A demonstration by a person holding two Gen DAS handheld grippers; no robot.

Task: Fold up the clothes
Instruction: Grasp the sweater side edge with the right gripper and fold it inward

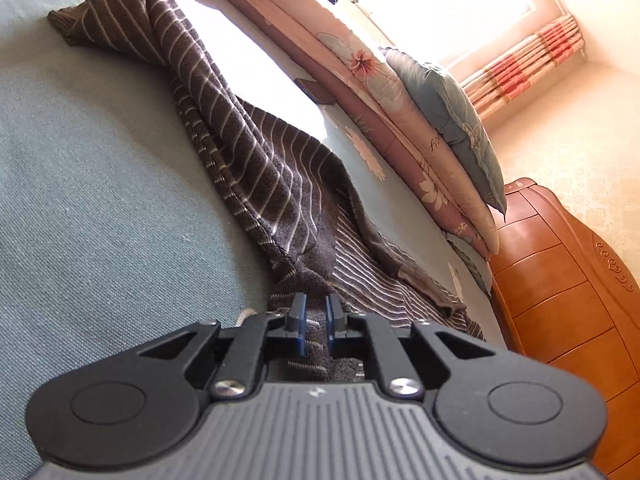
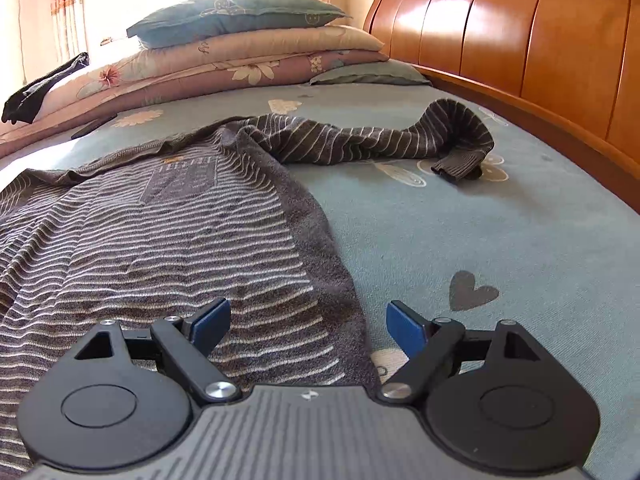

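While the left wrist view shows the left gripper [image 1: 316, 314] pinched narrow on a bunched fold of the striped sweater [image 1: 256, 168], only the right wrist view shows its body spread flat on the bed [image 2: 500, 240], one sleeve [image 2: 400, 140] trailing toward the headboard [image 2: 520, 40]. Tilted downward, the right gripper [image 2: 308, 326] hovers wide open over the sweater's side edge.

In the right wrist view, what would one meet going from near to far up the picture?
right gripper → striped sweater → its outstretched sleeve → stacked quilts → blue pillow on top.
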